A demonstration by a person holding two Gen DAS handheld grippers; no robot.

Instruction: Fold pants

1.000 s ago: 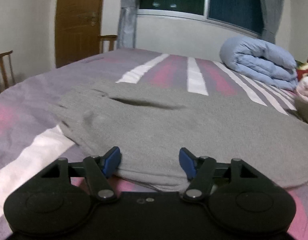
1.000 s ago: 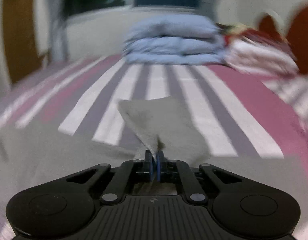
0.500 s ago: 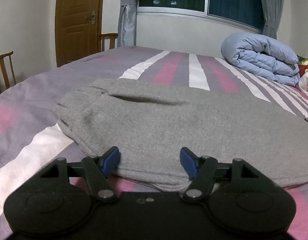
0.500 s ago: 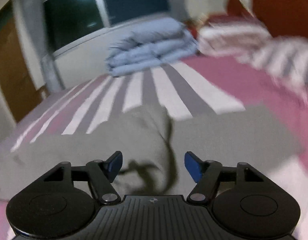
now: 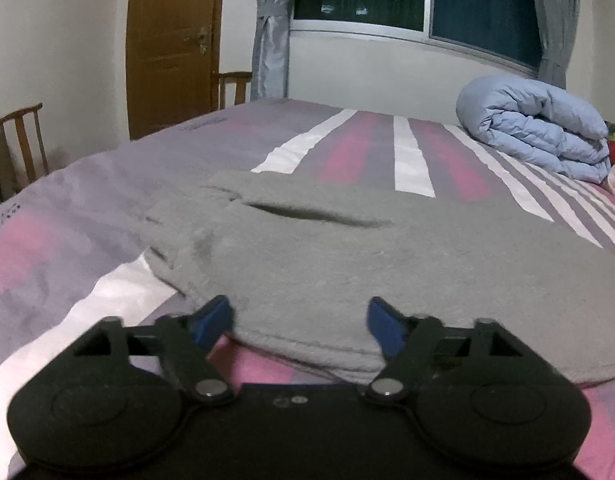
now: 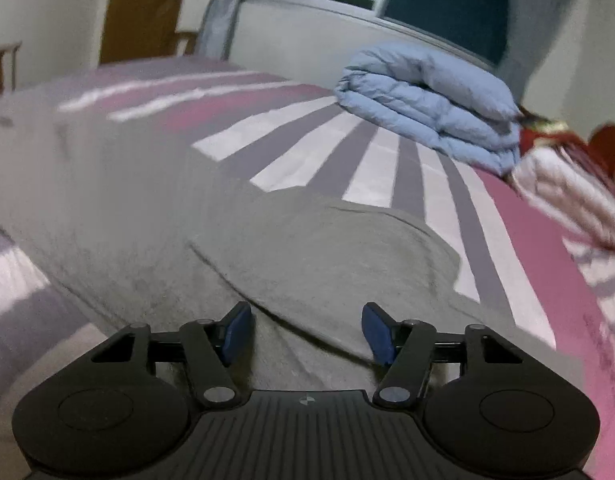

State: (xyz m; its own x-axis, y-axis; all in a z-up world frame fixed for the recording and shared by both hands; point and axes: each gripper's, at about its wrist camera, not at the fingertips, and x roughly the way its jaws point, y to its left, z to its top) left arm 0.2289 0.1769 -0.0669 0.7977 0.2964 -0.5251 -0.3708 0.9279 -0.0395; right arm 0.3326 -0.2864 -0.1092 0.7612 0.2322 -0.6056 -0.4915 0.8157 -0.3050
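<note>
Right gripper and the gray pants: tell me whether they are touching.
Cannot tell. In the right wrist view the right gripper is open, its blue pads low over the gray pants, but no view shows contact or a gap plainly.

Pants: grey fleecy cloth, matt, nappy surface, stitched hem at 6 o'clock. Left gripper and right gripper: matt black plastic bodies with shiny metal pivot pins and blue fingertip pads, the right body ribbed at 6 o'clock. Bedsheet: smooth striped cloth; quilt at 2 o'clock: puffy pale-blue cloth, slight sheen; door at 11 o'clock: glossy brown wood.
</note>
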